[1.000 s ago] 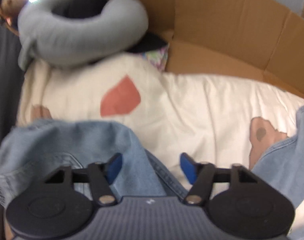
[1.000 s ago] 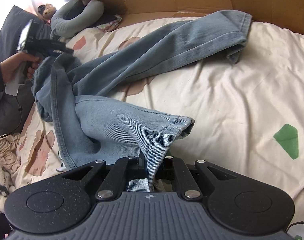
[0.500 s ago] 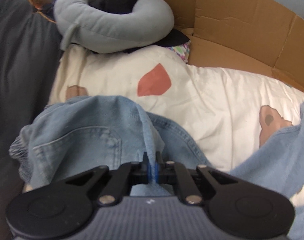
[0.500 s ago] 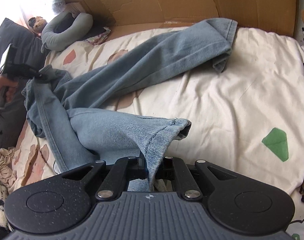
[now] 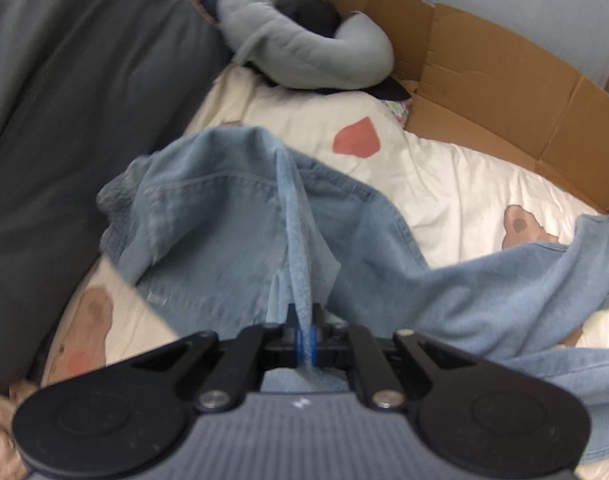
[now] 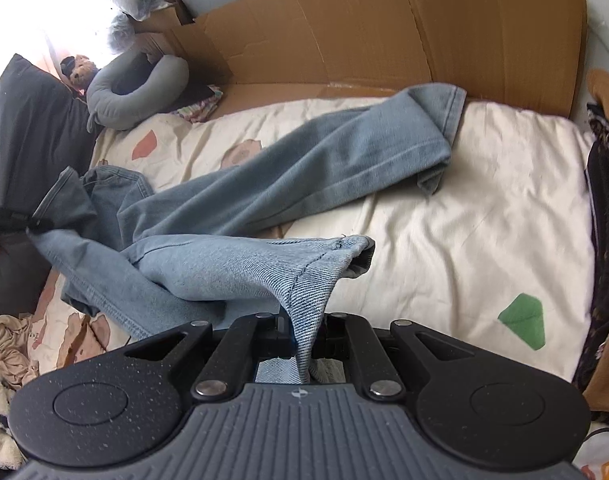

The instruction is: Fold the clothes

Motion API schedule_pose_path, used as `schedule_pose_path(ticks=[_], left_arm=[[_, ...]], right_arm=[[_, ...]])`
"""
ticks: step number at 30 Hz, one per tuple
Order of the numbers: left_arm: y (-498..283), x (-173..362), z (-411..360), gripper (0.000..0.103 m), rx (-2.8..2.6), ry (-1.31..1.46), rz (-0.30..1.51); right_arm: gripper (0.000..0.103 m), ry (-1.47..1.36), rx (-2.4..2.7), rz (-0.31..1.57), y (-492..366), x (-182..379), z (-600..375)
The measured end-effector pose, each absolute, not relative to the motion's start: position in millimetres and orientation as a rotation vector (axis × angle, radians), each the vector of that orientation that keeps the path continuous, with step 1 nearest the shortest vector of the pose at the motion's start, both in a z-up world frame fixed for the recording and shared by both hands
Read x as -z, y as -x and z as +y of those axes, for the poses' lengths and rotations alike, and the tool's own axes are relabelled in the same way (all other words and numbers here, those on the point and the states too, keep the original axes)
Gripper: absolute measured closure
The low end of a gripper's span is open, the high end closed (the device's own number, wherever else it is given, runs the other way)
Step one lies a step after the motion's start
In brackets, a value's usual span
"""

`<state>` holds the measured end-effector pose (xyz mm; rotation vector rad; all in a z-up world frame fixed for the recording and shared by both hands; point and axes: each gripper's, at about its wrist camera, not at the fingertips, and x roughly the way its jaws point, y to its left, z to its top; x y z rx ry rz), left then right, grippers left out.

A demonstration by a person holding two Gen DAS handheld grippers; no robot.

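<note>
On a cream patterned bedsheet (image 6: 484,208), light blue denim jeans (image 6: 304,176) sprawl, one leg reaching toward two o'clock; the waist is blurred. Corrugated cardboard (image 6: 344,32) stands behind. The left gripper (image 5: 303,326) pinches a waist fold; the right gripper (image 6: 302,332) clamps a hem, its fingertips hidden.

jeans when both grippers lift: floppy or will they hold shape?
Likely floppy: the jeans sag between the left gripper and right gripper. Probably heavy for cloth, thick denim. The free leg will likely drag over the sheet.
</note>
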<state>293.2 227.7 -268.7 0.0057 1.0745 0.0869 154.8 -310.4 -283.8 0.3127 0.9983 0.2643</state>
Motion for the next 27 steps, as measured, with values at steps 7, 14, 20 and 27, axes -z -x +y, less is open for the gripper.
schedule_pose_path(ticks=[7,14,20,27], left_arm=[[-232.0,269.2,258.5,0.099,-0.156,0.132,1.063],[-177.9,285.4,288.4,0.099,-0.212,0.237,1.078],[-146.5,308.0,302.7,0.099,-0.271,0.294,1.110],[-111.4,322.4,311.6,0.094,-0.310,0.339,1.189]], right_arm=[[0.100,-0.276,-0.258,1.000,-145.0,268.4,-307.0],[0.100,-0.247,-0.260,1.024,-136.2,262.9,-308.5],[0.100,-0.224,-0.267,1.043,-126.0,266.4,-305.8],[0.095,-0.191,-0.240,1.096,-113.8,286.0,-306.5]])
